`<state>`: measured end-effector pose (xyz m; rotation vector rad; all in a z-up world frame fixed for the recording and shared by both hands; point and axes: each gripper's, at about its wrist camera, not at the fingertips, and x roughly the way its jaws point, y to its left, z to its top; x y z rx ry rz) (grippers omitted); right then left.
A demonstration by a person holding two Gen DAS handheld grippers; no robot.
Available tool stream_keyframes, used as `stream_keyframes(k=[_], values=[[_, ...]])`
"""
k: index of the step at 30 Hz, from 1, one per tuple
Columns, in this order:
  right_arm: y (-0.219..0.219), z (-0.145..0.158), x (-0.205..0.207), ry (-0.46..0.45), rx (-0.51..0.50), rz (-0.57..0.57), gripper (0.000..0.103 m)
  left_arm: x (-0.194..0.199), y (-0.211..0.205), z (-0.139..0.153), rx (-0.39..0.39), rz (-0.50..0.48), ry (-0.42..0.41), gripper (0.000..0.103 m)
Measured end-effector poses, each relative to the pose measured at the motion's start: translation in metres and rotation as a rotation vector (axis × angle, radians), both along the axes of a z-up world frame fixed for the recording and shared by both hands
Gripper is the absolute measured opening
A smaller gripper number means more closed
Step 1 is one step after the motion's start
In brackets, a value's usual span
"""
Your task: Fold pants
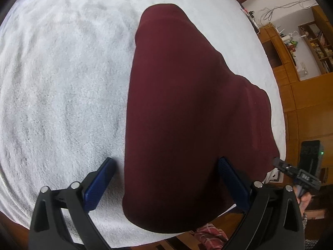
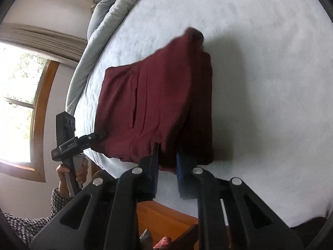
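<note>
Surface: white fleece bed cover [image 1: 62, 83], wood furniture & window in bkgd.
R gripper [image 2: 167, 162]: yours, nearest; jaws pinched on pants hem, near bed edge.
L gripper [image 1: 166, 179]: jaws spread wide, straddling pants edge, nothing pinched.
Pants [image 2: 149, 108]: maroon, flat on cover, top layer already doubled over.
Far: grey duvet [image 2: 108, 20] bunched at bed end.
Progress: approx. mid-fold; you've likely another fold & smoothing left.

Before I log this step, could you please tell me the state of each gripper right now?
Left gripper: open, straddling the edge of the pants, holding nothing.
Right gripper: shut on the pants.
</note>
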<state>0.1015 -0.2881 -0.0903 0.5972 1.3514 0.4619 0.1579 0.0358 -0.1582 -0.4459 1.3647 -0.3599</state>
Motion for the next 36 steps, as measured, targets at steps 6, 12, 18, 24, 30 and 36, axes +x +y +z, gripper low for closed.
stream_keyframes(k=[6, 12, 18, 24, 30, 36], values=[[0.0, -0.001, -0.001, -0.014, 0.011, 0.004, 0.015, 0.002, 0.011, -0.002, -0.026, -0.003, 0.021, 0.099], [-0.009, -0.004, -0.004, -0.003, 0.048, -0.013, 0.016, 0.01, 0.012, -0.007, -0.112, -0.011, 0.033, 0.066], [-0.01, 0.006, -0.004, -0.022, 0.077, -0.015, 0.016, 0.007, 0.007, 0.015, -0.103, 0.03, -0.012, 0.039], [0.016, 0.007, -0.005, -0.029, -0.101, 0.071, 0.016, -0.002, 0.027, 0.0, -0.146, 0.07, -0.011, 0.034], [0.008, 0.002, -0.007, 0.001, -0.081, 0.054, 0.027, -0.001, 0.03, -0.01, -0.13, 0.065, 0.0, 0.051], [-0.011, 0.018, -0.005, -0.048, -0.057, 0.026, 0.053, 0.009, 0.037, 0.006, -0.018, 0.033, -0.044, 0.083]])
